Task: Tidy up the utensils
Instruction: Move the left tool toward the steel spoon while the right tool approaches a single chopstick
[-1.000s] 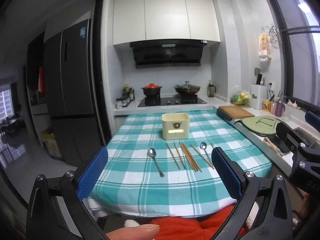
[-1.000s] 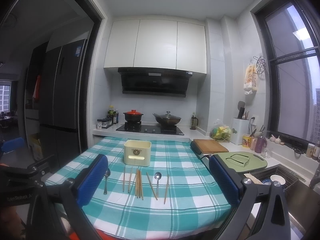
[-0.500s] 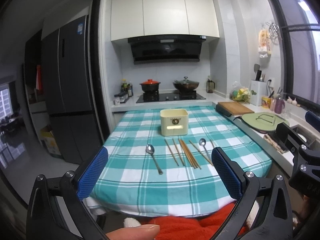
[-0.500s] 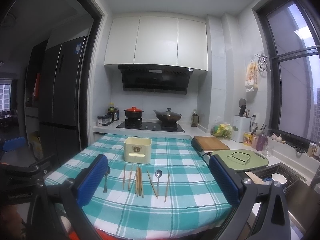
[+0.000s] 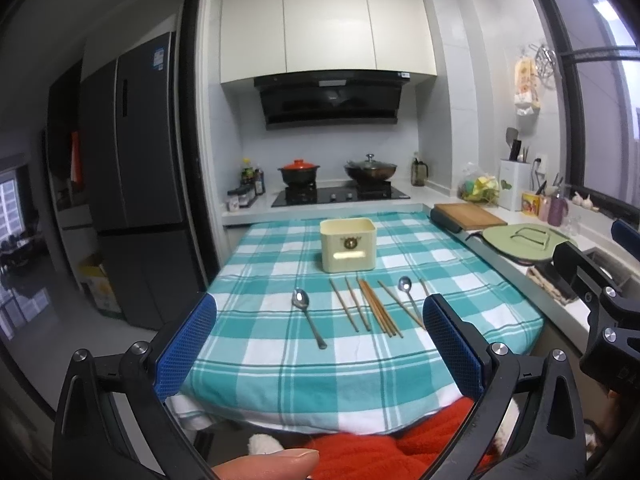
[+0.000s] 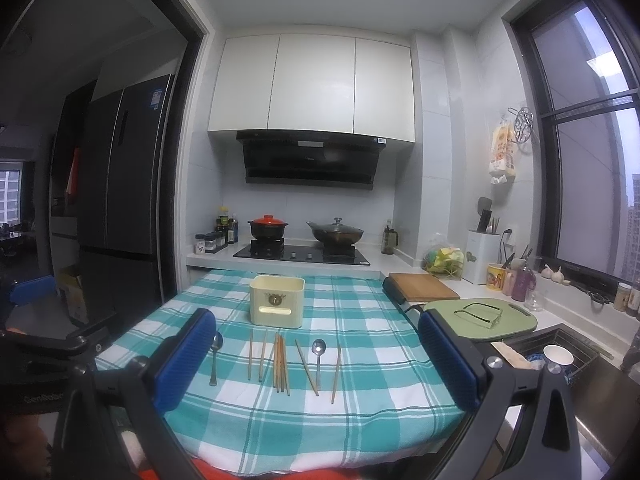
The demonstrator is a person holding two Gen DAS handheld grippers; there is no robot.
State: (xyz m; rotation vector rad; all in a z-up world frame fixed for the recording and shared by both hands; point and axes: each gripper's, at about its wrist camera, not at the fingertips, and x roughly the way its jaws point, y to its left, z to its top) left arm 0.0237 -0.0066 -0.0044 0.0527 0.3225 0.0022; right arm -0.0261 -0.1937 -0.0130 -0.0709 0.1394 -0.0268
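Observation:
A cream utensil box (image 5: 348, 245) (image 6: 277, 300) stands upright on the teal checked tablecloth (image 5: 260, 344) (image 6: 360, 412). In front of it lie several wooden chopsticks (image 5: 376, 308) (image 6: 280, 364) in a loose row. One metal spoon (image 5: 308, 316) (image 6: 215, 356) lies to their left, another spoon (image 5: 406, 290) (image 6: 318, 358) among the right-hand chopsticks. My left gripper (image 5: 320, 348) hangs open before the table's near edge, holding nothing. My right gripper (image 6: 316, 364) is open too, held back from the utensils with nothing between its pads.
Behind the table a hob carries a red-lidded pot (image 5: 299, 171) and a wok (image 5: 370, 169). A wooden board (image 5: 470, 216) and a green lid (image 5: 524, 240) lie on the right counter by a sink (image 6: 560, 356). A dark fridge (image 5: 128, 184) stands left. Red fabric (image 5: 384, 452) is below.
Both views have tilted up a little and the table sits lower in frame. The utensils and box have not moved. Both grippers stay open.

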